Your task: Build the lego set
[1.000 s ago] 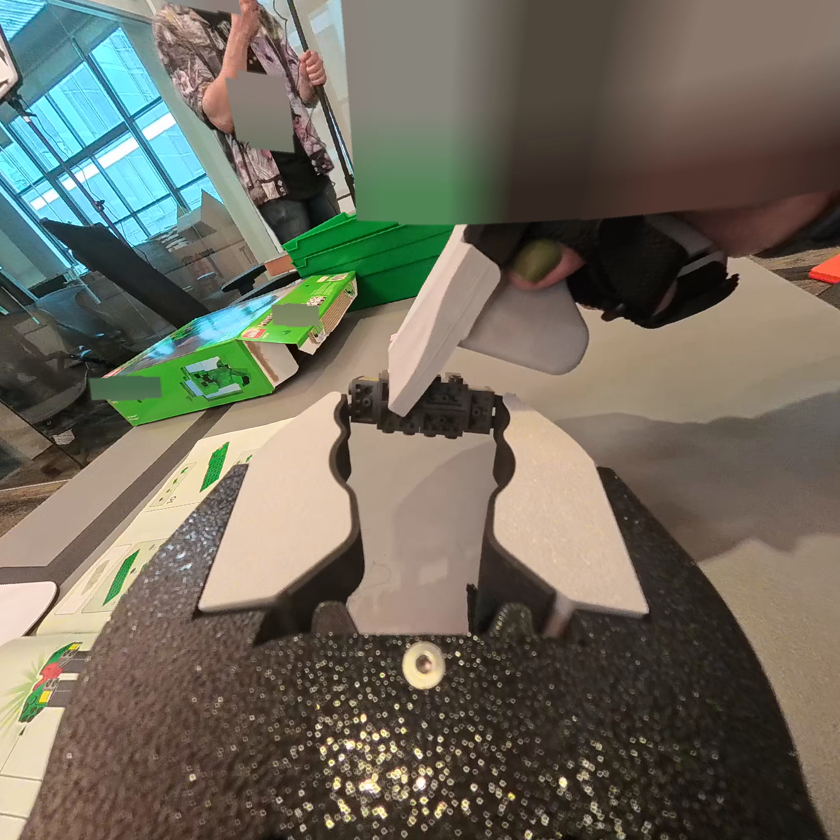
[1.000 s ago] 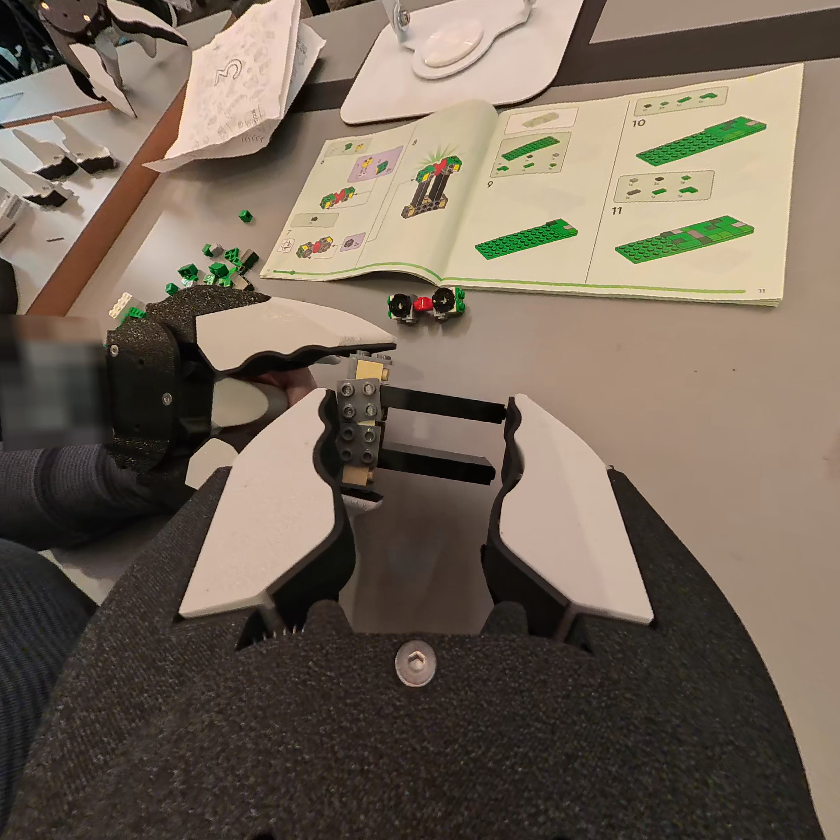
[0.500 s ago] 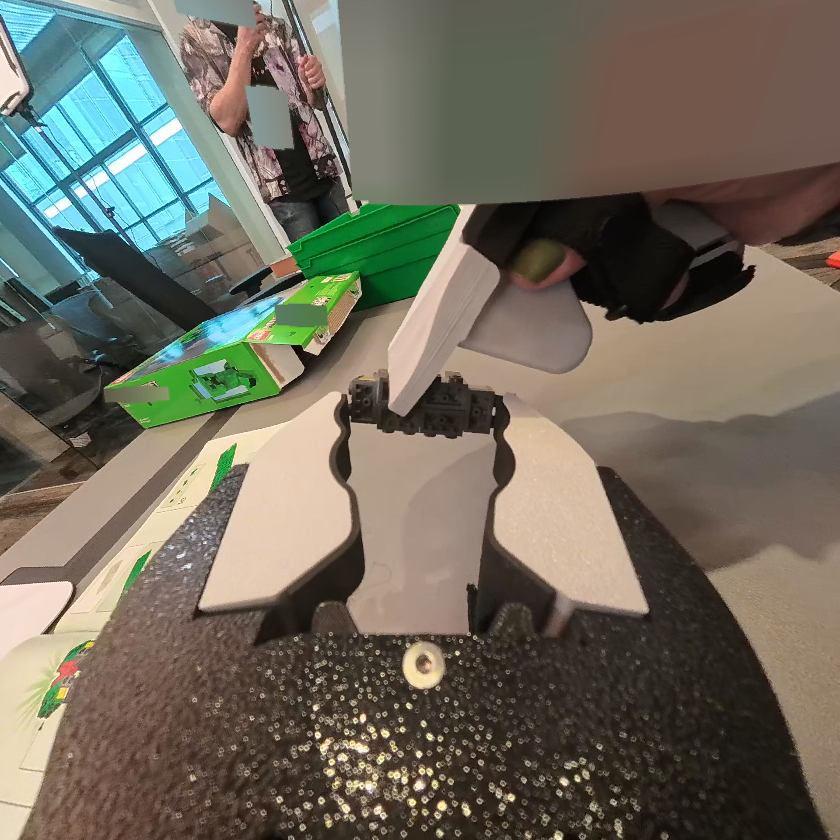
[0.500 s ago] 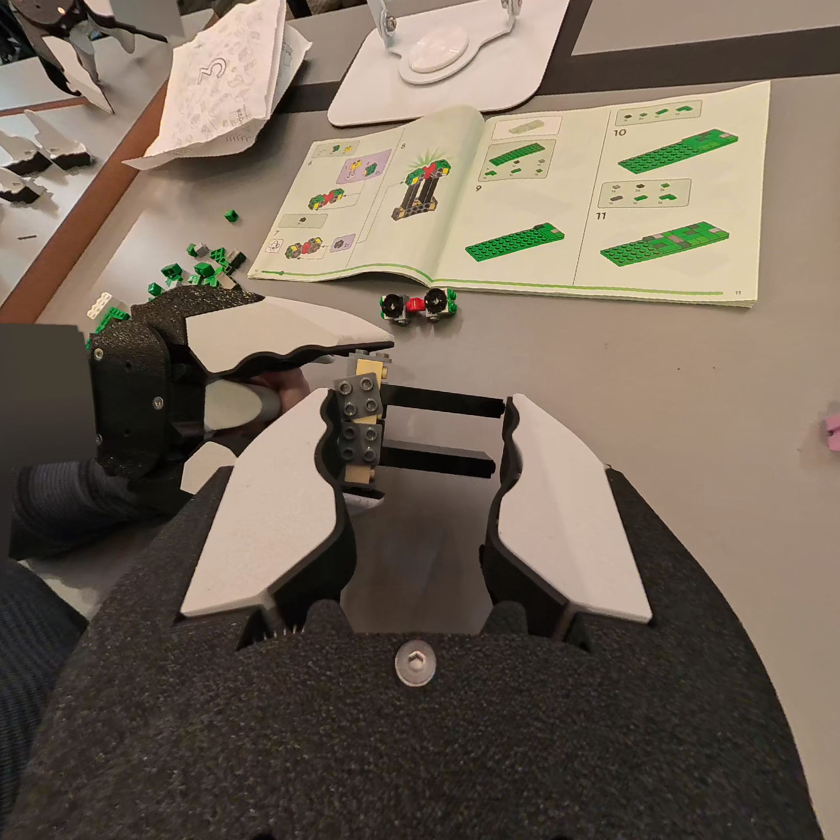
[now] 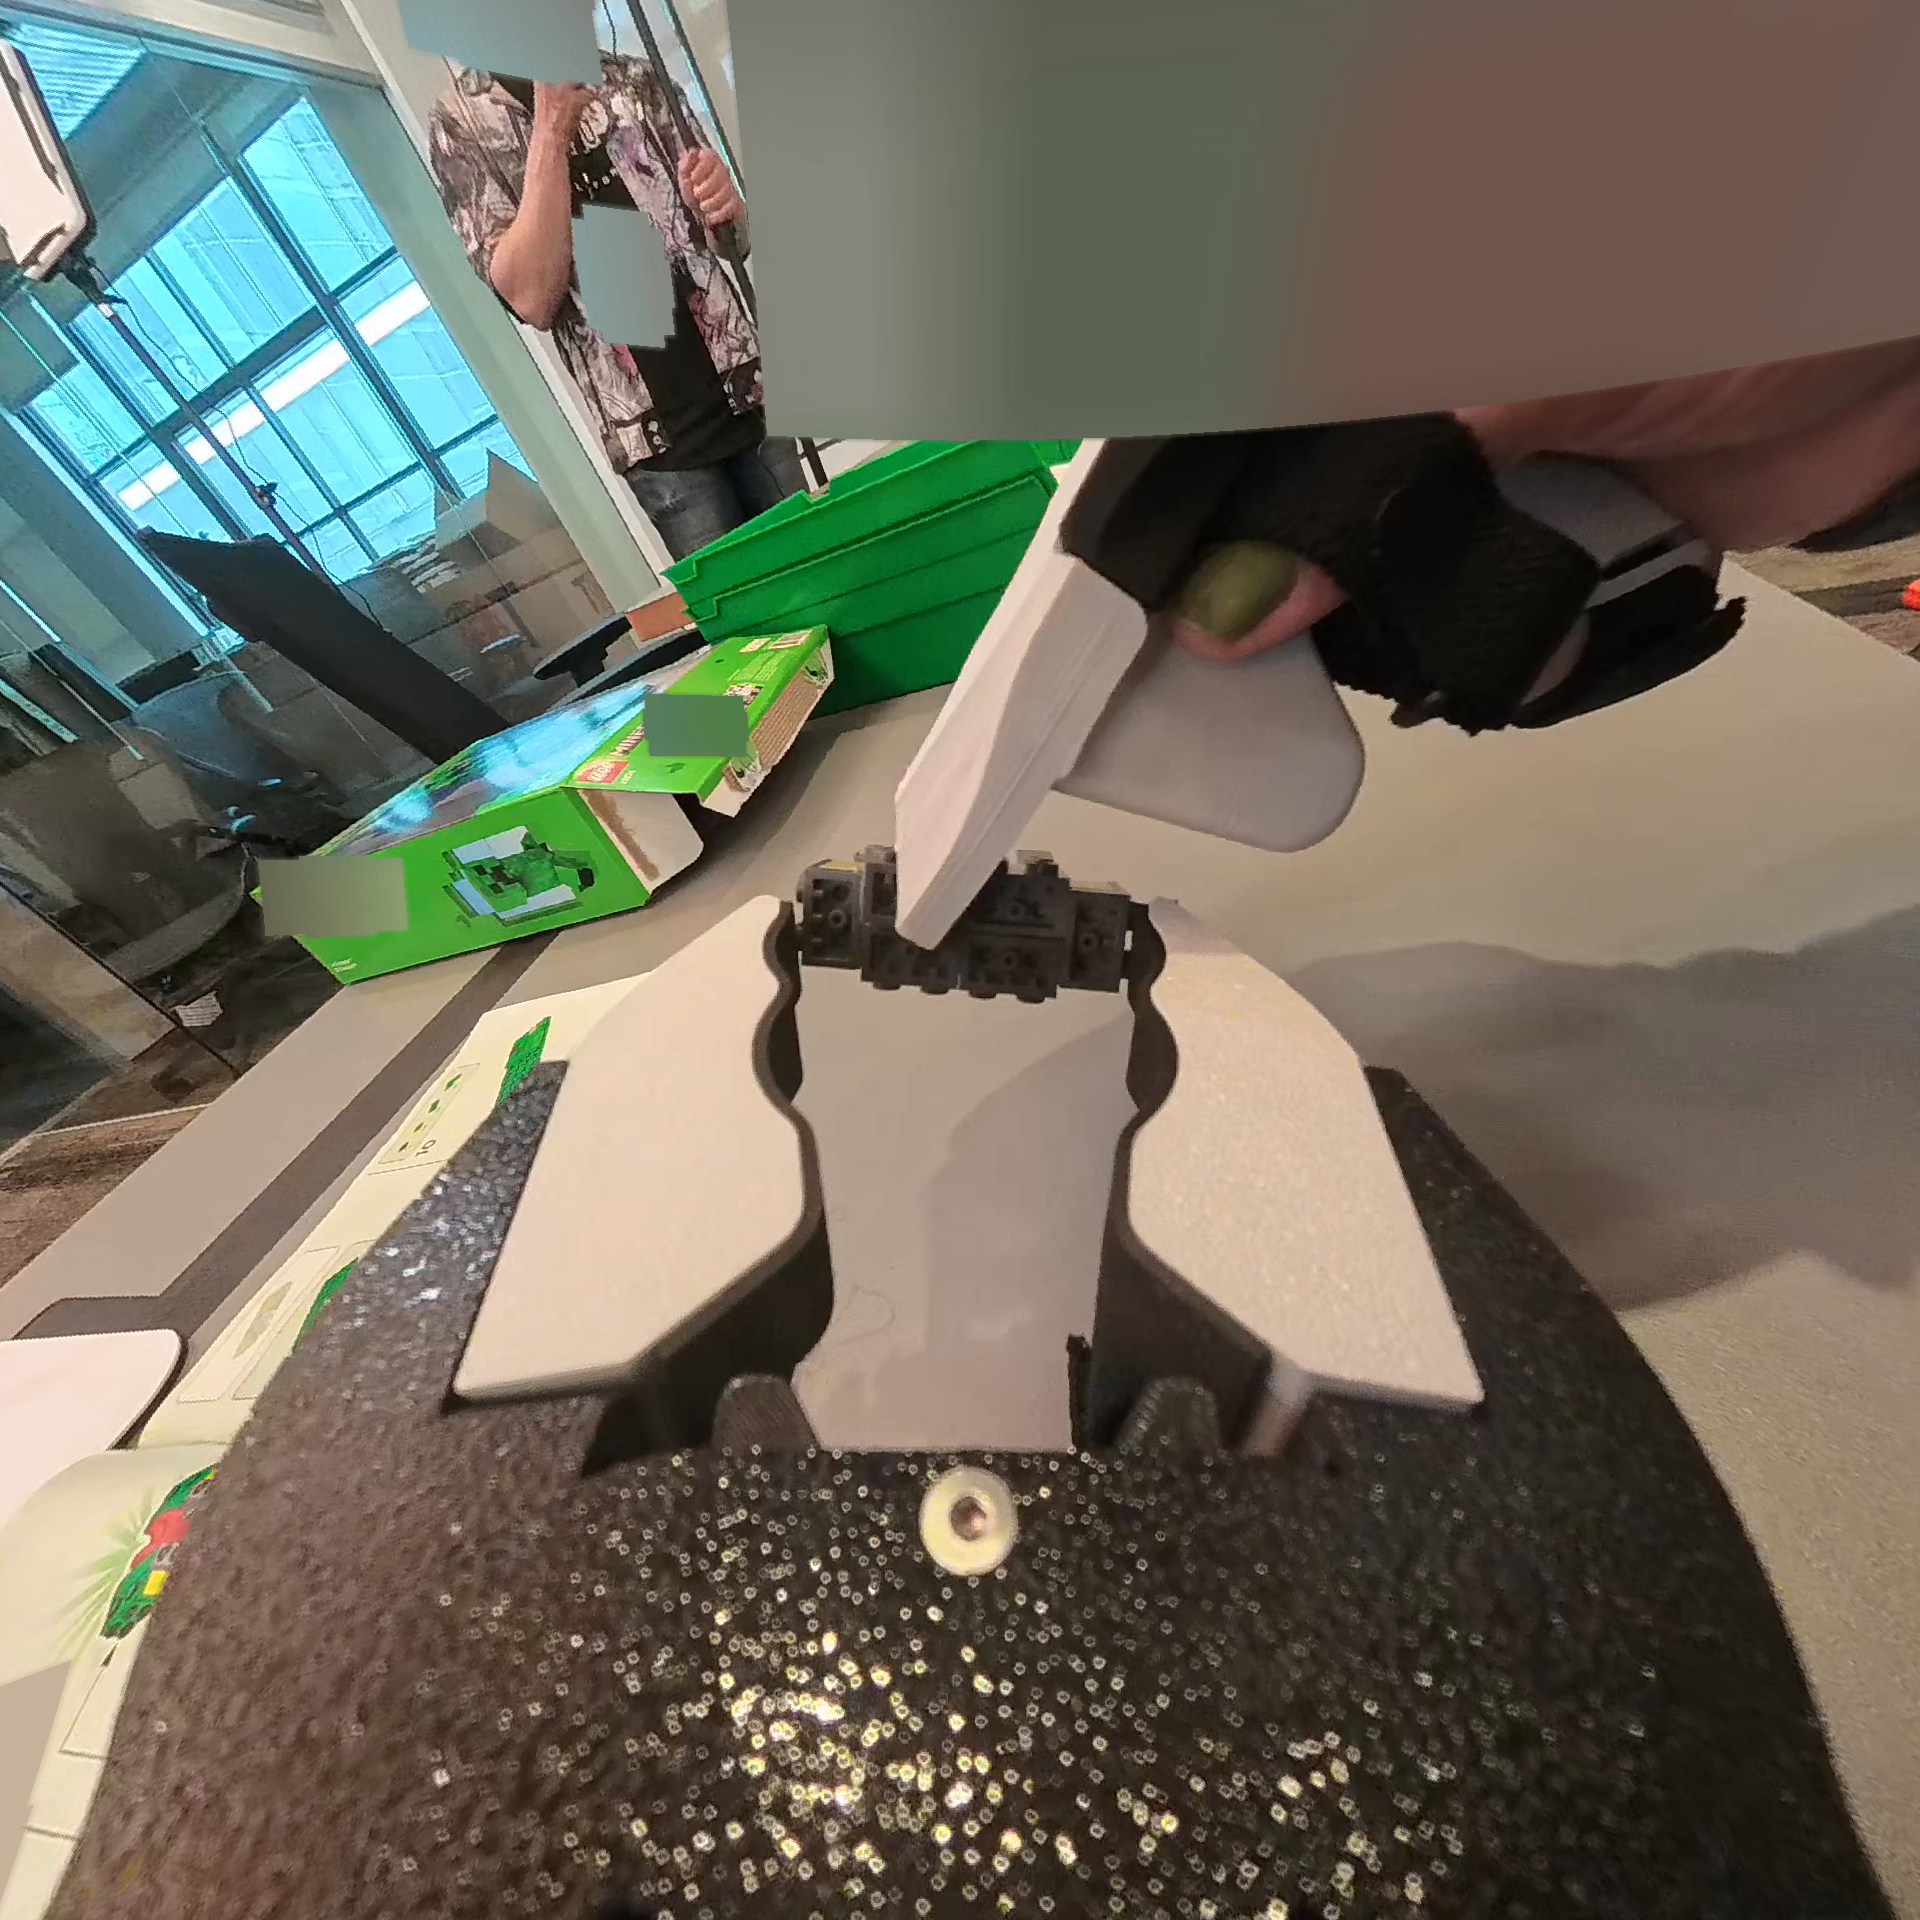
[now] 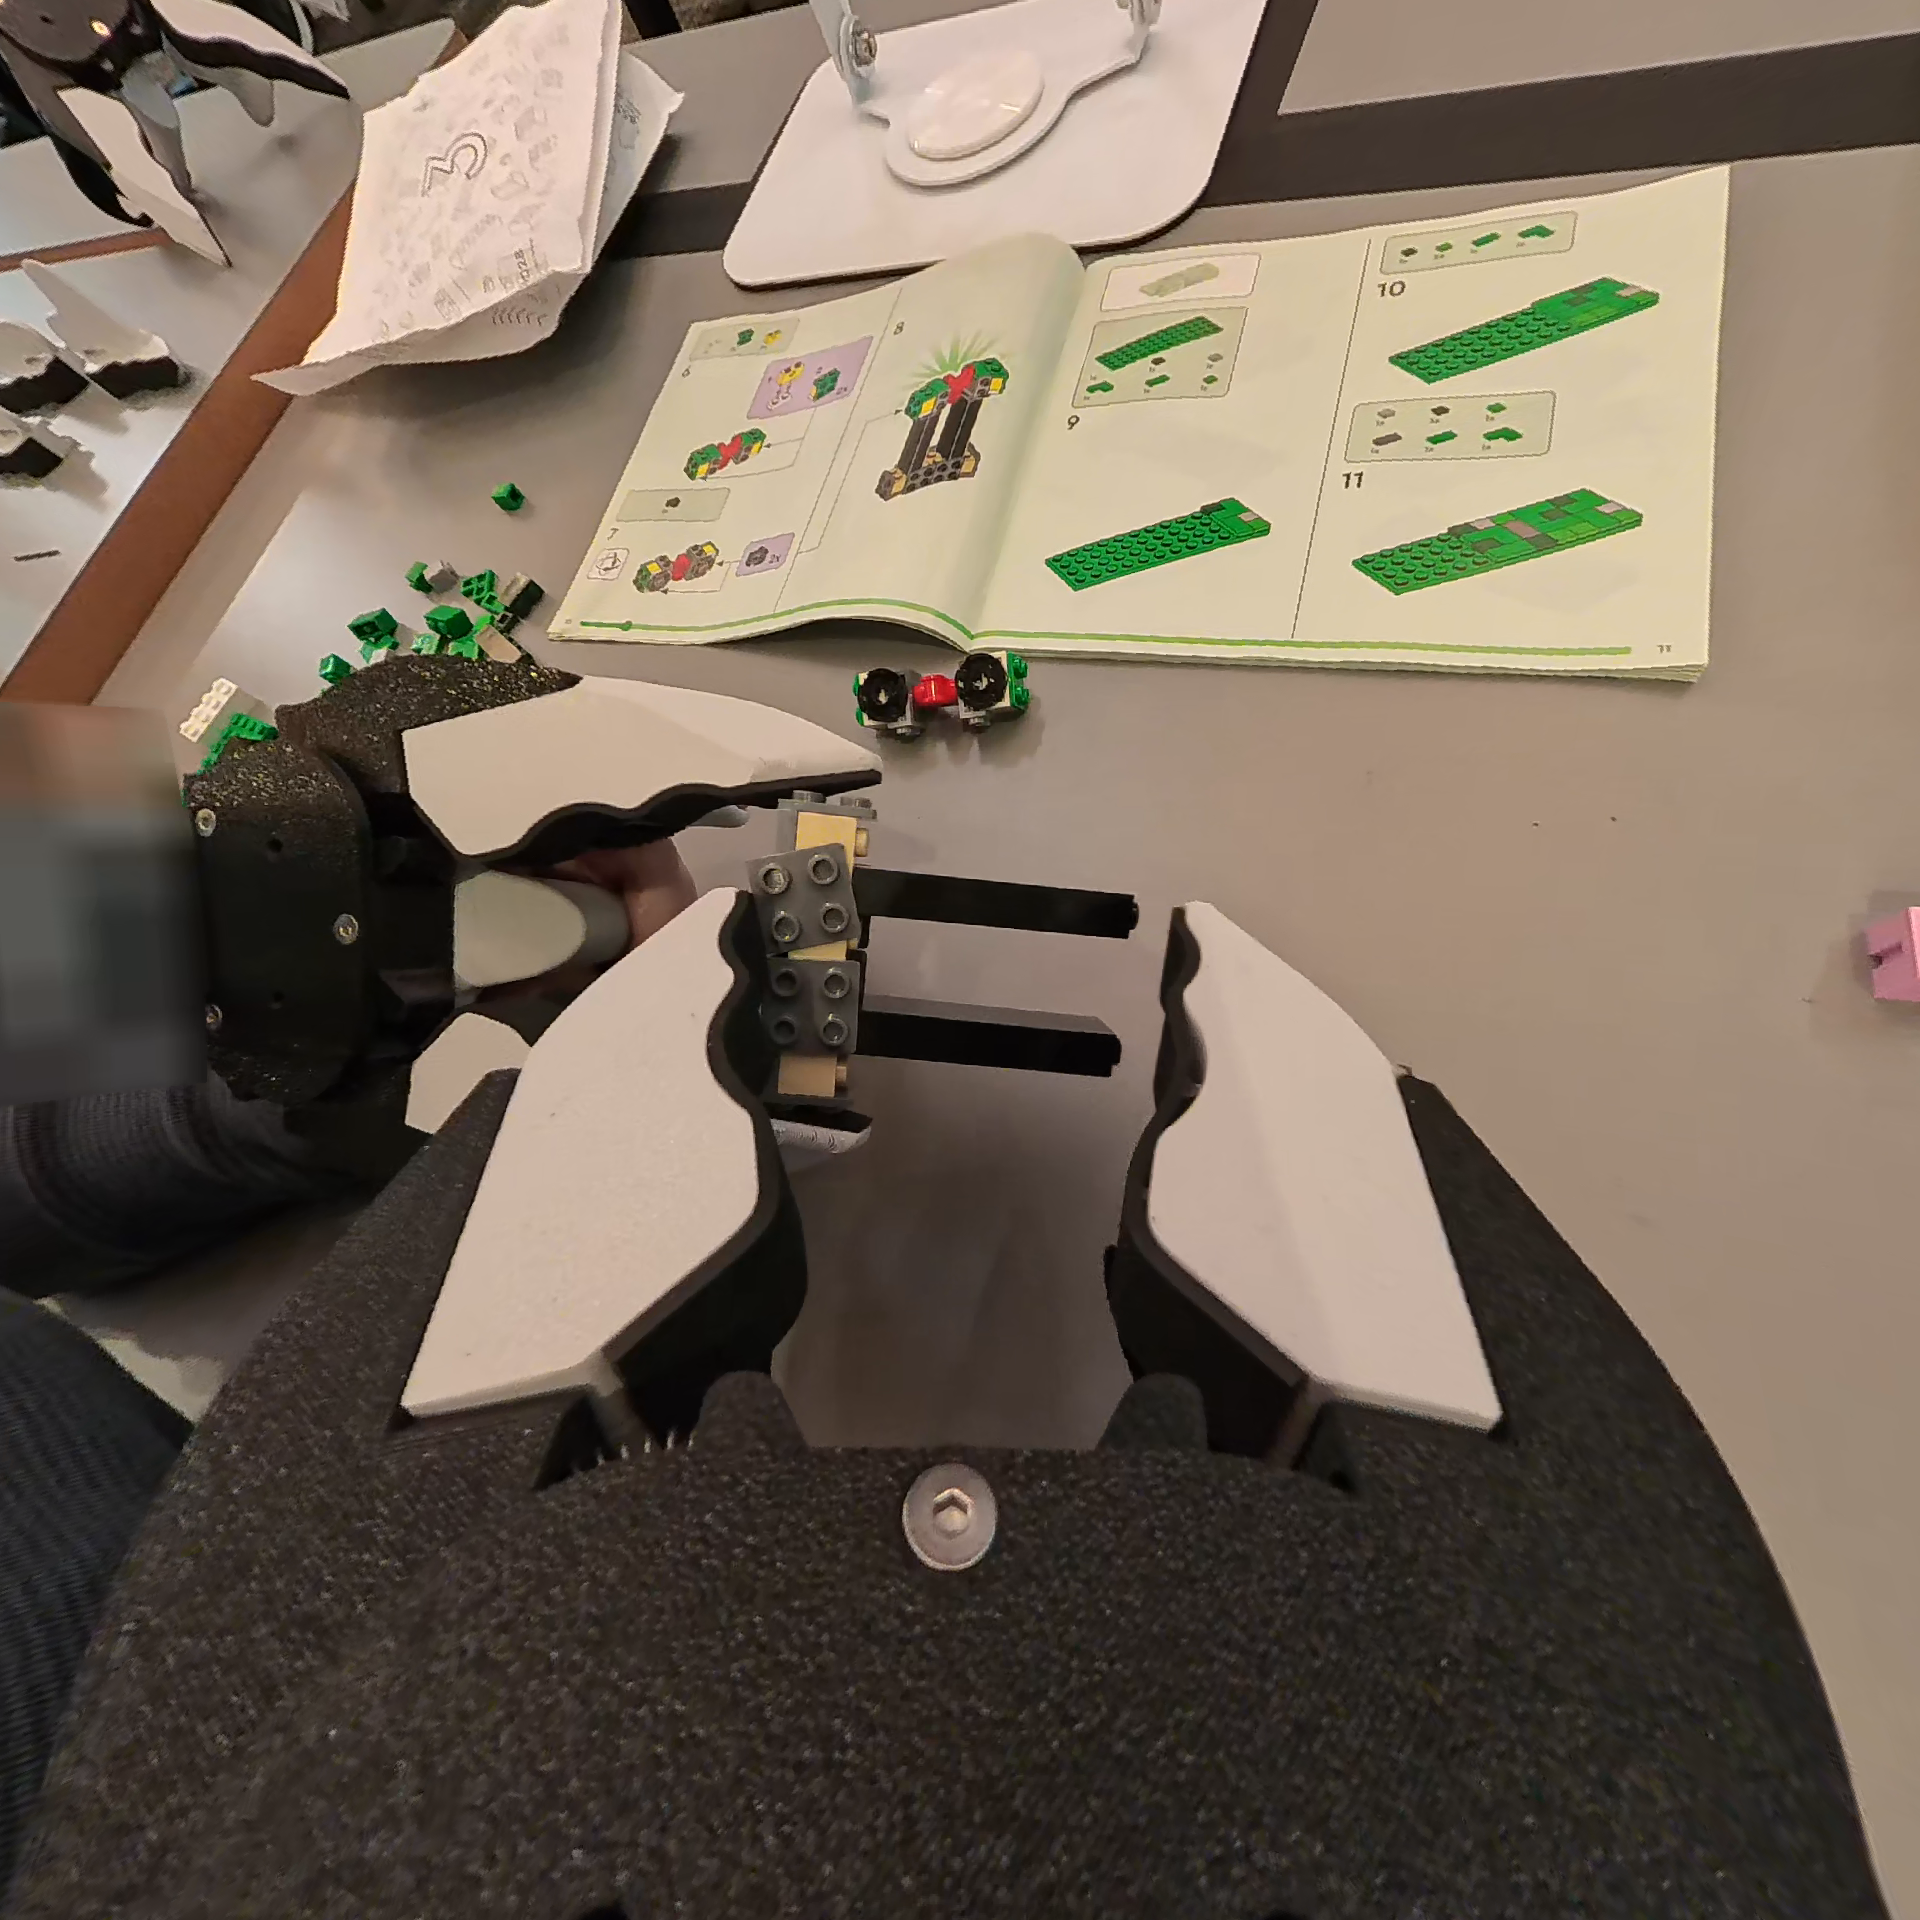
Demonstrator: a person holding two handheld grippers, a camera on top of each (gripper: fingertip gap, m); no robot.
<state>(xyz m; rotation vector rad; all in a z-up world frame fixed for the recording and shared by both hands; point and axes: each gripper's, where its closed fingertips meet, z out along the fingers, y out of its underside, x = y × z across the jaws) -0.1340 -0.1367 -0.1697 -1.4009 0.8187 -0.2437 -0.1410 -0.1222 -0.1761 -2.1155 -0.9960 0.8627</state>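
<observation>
Lego assembly [image 6: 821, 961], grey-and-tan blocks with two black beams [image 6: 997, 904], sits above the table [image 6: 1455, 987], clamped between my left gripper [image 5: 966, 935] fingertips. My right gripper [image 6: 956, 997] is spread apart, its left finger [image 6: 634, 1122] touching the blocks, the beams lying between its fingers. Compared with a second earlier, the grasp is unchanged; the standing person [image 5: 613, 260] appears nearer centre. Beyond lie one open instruction booklet [image 6: 1195, 436], one small wheeled sub-assembly [image 6: 940, 691], one pink brick [image 6: 1896, 951], loose green bricks [image 6: 447, 613], one green box [image 5: 540, 831].
</observation>
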